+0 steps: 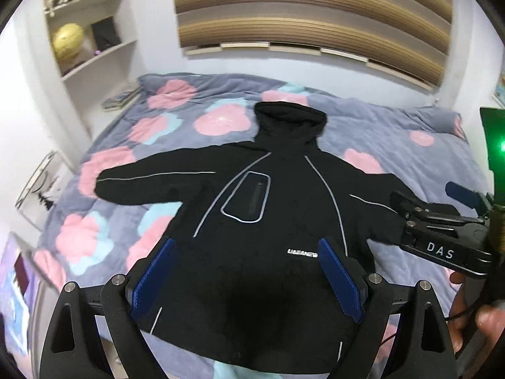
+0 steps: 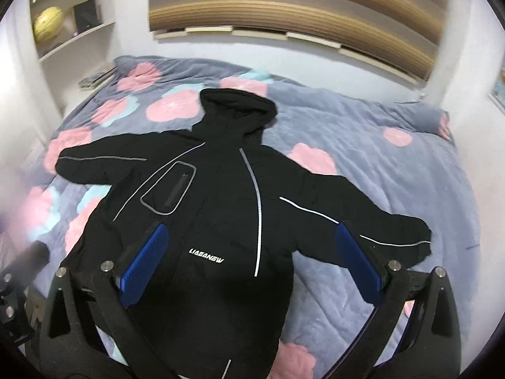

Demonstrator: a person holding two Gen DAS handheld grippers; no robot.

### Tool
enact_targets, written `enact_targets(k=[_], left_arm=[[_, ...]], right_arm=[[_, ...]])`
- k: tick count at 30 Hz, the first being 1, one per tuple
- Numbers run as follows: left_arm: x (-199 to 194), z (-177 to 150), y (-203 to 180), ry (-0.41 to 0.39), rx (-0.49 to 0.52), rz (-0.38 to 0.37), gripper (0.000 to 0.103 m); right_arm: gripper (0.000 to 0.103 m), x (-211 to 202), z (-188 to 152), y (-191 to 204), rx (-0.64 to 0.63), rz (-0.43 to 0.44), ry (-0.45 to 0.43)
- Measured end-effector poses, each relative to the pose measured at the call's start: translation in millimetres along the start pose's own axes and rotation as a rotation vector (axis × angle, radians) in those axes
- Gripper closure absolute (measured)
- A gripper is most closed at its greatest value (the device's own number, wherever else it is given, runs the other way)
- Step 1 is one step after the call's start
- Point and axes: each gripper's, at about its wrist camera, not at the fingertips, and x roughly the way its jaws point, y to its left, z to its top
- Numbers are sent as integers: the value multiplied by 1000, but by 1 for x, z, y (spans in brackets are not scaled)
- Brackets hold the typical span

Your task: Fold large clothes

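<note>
The left gripper (image 1: pixel 247 279) with 2 blue ribbed pads hovers above the hem, its jaws wide apart and holding nothing. The right gripper (image 2: pixel 251 262) is spread apart too, over the body and 1 sleeve. The black padded jacket with grey reflective piping (image 1: pixel 252 237) lies flat, sleeves pointing to 9 and 3 o'clock, hood to 12 o'clock, on the grey quilt with pink flowers (image 1: pixel 394 132). Beyond, at 10 o'clock, stands a white bookshelf (image 1: pixel 94 22).

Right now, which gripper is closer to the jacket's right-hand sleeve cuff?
Right. The right gripper hovers beside that cuff; the left gripper hangs over the jacket's chest.
</note>
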Motion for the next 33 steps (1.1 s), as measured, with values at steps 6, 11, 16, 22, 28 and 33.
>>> enact_targets(k=[6, 11, 16, 22, 28, 33], left_arm=[[3, 12, -11, -35, 20, -34, 12], [16, 36, -27, -74, 75, -158, 12], [33, 59, -46, -15, 159, -248, 12], [60, 70, -53, 15, 185, -267, 12], [82, 72, -55, 26, 164, -212, 12], [106, 65, -66, 101, 154, -281, 12]], right_arm=[[0, -5, -3, -11, 30, -25, 2], [0, -23, -4, -27, 112, -132, -18], [0, -29, -2, -43, 206, -187, -7], [0, -11, -1, -60, 247, -234, 31], [0, 17, 0, -95, 264, -216, 48], [0, 50, -30, -166, 434, -234, 123]])
